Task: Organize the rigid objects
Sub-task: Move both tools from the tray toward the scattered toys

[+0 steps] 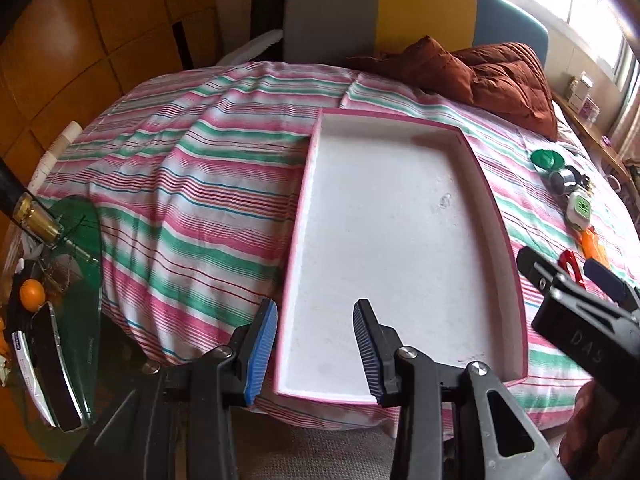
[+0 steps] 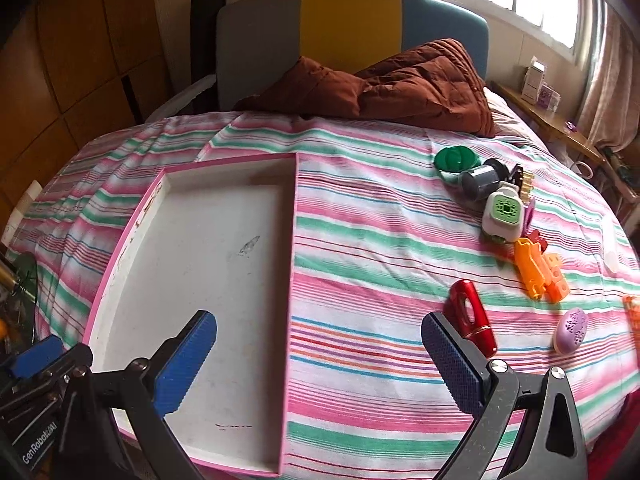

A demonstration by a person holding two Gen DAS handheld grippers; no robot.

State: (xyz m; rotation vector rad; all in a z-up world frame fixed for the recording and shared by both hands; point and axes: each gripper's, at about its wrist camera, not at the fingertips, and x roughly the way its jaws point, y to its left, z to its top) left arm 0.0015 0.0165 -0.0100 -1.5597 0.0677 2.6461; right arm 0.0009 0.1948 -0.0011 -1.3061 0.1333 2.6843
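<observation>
A pink-rimmed white tray [image 1: 400, 248] [image 2: 200, 264] lies empty on the striped bed. Right of it lie small rigid objects: a green lid [image 2: 456, 159], a grey cylinder [image 2: 480, 180], a white-green gadget [image 2: 504, 212], an orange toy [image 2: 538, 270], a red handle-shaped piece [image 2: 472, 316] and a lilac oval [image 2: 571, 330]. My left gripper [image 1: 316, 348] is open and empty over the tray's near left corner. My right gripper [image 2: 320, 360] is open and empty above the bedsheet between tray and objects; its right finger [image 2: 452, 364] sits just in front of the red piece.
A brown quilt [image 2: 400, 80] is bunched at the headboard [image 2: 348, 28]. A green glass side table [image 1: 76, 264] with an orange and clutter stands left of the bed. A wooden shelf [image 2: 552, 120] runs under the window on the right.
</observation>
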